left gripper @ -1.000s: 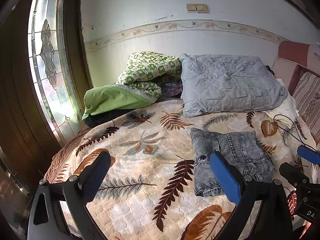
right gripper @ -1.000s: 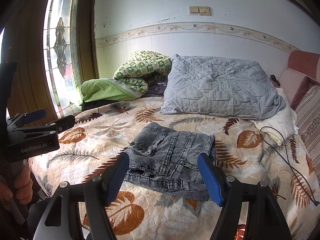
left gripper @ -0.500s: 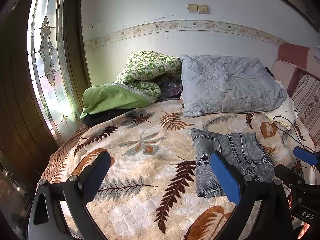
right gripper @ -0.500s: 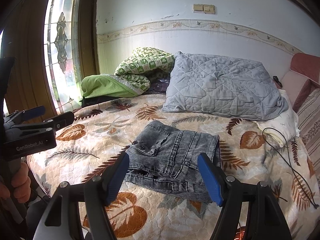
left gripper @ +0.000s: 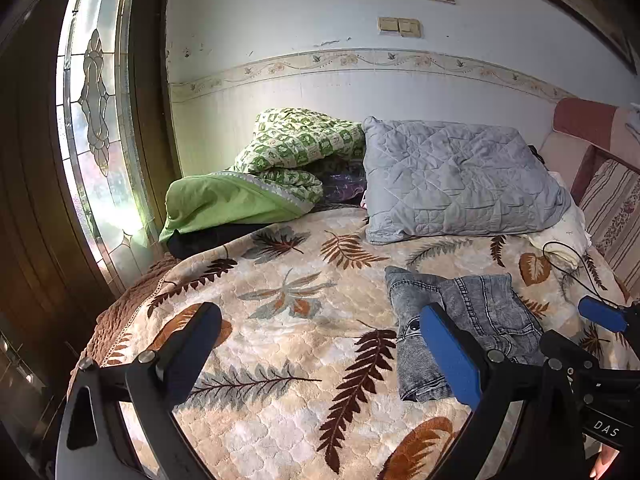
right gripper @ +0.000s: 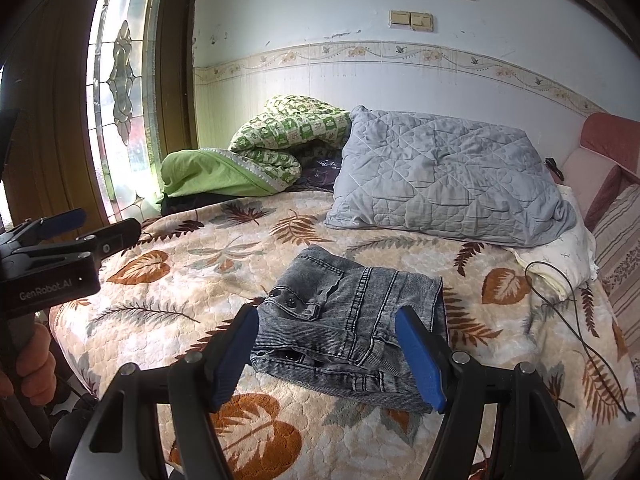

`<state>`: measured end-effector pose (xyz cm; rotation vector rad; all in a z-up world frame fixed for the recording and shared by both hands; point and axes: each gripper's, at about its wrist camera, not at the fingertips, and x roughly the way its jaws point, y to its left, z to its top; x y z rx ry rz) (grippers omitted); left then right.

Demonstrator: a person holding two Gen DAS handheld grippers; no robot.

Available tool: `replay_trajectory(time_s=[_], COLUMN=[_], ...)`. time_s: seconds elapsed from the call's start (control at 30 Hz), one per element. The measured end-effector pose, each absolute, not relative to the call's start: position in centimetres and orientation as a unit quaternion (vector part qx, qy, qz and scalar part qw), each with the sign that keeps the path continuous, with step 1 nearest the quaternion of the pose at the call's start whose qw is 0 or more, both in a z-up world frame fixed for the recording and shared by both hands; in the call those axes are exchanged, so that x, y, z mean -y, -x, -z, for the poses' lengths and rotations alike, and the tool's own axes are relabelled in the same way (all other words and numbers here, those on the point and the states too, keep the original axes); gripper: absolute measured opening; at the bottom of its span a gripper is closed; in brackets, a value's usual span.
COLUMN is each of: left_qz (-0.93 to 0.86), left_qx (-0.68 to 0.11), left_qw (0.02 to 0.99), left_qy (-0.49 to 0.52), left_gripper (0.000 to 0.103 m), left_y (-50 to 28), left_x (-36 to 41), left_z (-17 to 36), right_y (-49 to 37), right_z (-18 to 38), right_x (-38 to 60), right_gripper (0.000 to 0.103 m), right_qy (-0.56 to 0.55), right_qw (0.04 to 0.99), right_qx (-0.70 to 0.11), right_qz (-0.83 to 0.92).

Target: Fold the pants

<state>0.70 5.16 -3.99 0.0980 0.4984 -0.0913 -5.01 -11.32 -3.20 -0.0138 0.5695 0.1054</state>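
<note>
Grey denim pants (right gripper: 352, 320) lie folded into a compact stack on the leaf-patterned bedspread (right gripper: 224, 256); they also show in the left wrist view (left gripper: 460, 320) at the right. My right gripper (right gripper: 328, 352) is open and empty, held above the bed just in front of the pants. My left gripper (left gripper: 320, 352) is open and empty, to the left of the pants over bare bedspread (left gripper: 280, 320). Each gripper shows at the edge of the other's view.
A grey quilted pillow (right gripper: 440, 184) and a green bundled blanket (right gripper: 256, 160) lie at the back by the wall. A black cable (right gripper: 576, 320) runs over the bed's right side. A glass-panelled door (right gripper: 120, 100) stands at the left; striped cushions (right gripper: 620, 252) stand at the right.
Both grippers have drifted slightly back and up from the bed; the pants lie unmoved and both grippers stay open.
</note>
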Motion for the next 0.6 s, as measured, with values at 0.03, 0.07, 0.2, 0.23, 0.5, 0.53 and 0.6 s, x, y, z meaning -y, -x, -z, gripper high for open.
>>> replay_trajectory(time_s=[0.03, 0.07, 0.2, 0.23, 0.5, 0.53, 0.6], left_qz=[0.045, 0.045, 0.046, 0.047, 0.054, 0.055, 0.058], left_qx=[-0.246, -0.246, -0.247, -0.247, -0.249, -0.249, -0.25], left_qw=[0.967, 0.967, 0.967, 0.967, 0.966, 0.966, 0.966], left_qy=[-0.047, -0.046, -0.044, -0.044, -0.043, -0.042, -0.041], left_gripper=[0.099, 0.099, 0.099, 0.099, 0.099, 0.099, 0.099], left_y=[-0.74, -0.78, -0.88, -0.95, -1.1, -1.1, -1.2], left_x=[-5.26, -5.39, -5.61, -5.72, -5.81, -5.77, -5.85], left_z=[3.96, 3.94, 3.99, 4.03, 4.25, 4.27, 4.26], right_y=[4.94, 4.9, 4.72, 4.66, 4.27, 4.22, 4.15], right_z=[3.15, 3.11, 2.94, 2.92, 2.85, 2.9, 2.92], right_x=[11.19, 11.05, 10.55, 10.49, 10.45, 10.46, 10.43], right_gripper=[0.074, 0.074, 0.074, 0.074, 0.074, 0.074, 0.074], right_qy=[0.008, 0.008, 0.01, 0.01, 0.002, 0.001, 0.0], right_qw=[0.958, 0.959, 0.96, 0.96, 0.96, 0.96, 0.96], right_qx=[-0.28, -0.279, -0.276, -0.276, -0.275, -0.275, -0.275], right_qz=[-0.052, -0.052, -0.052, -0.05, -0.043, -0.044, -0.044])
